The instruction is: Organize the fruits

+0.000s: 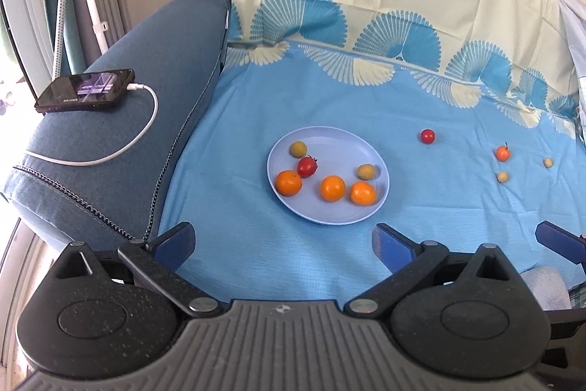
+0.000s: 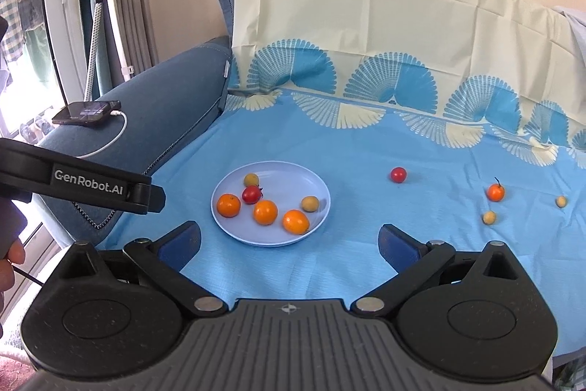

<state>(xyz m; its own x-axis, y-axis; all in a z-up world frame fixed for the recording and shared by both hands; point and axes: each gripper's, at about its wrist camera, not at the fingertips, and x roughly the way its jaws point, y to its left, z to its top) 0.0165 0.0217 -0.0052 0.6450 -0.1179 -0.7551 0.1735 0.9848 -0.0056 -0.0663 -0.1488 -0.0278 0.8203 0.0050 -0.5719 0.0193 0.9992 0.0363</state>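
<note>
Plate (image 2: 271,237) mid-frame on blue sheet (image 2: 366,141) holds six fruits. Four loose at right: red tomato (image 2: 398,174), orange fruit (image 2: 495,192), two small yellow ones. Left gripper (image 1: 284,246) and right gripper (image 2: 289,244) both spread, empty. Judged over half done.

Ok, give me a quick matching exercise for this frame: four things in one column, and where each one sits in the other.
Things:
1. phone
2. three oranges
3. lone red tomato
4. left claw

Places:
A. on the blue plate
B. on the sofa armrest
C. open above the cloth, empty
D. on the cloth, right of the plate

Pairs: 1-B, 2-A, 3-D, 4-C
</note>
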